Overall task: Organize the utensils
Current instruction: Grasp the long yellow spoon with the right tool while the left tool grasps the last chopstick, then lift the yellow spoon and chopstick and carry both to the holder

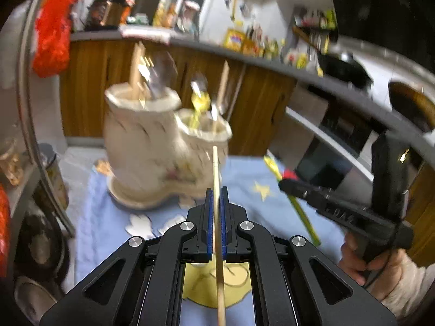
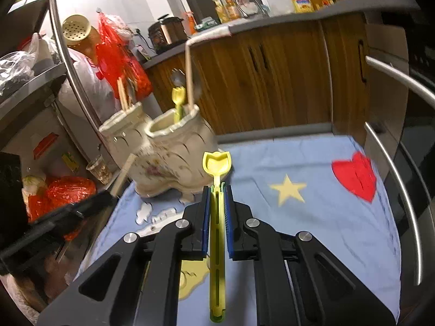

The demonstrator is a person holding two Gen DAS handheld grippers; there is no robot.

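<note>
My left gripper (image 1: 216, 190) is shut on a wooden chopstick (image 1: 215, 168) whose tip points at the cream ceramic two-pot utensil holder (image 1: 146, 146) just ahead. The holder's pots hold chopsticks, metal spoons and a yellow utensil (image 1: 199, 103). In the right wrist view my right gripper (image 2: 216, 187) is shut on a yellow plastic utensil (image 2: 216, 163) with a tulip-shaped head, a little short of the holder (image 2: 174, 146). The right gripper (image 1: 284, 183) also shows at the right of the left wrist view, held by a hand (image 1: 380, 266). The left gripper (image 2: 70, 212) appears dark at the left of the right wrist view.
The holder stands on a blue cloth (image 2: 312, 217) with a yellow star (image 2: 288, 190) and a red heart (image 2: 356, 176). Wooden cabinets (image 2: 272, 81) and a cluttered counter lie behind. A metal rack (image 2: 68, 62) with red bags (image 2: 119, 59) stands at the left.
</note>
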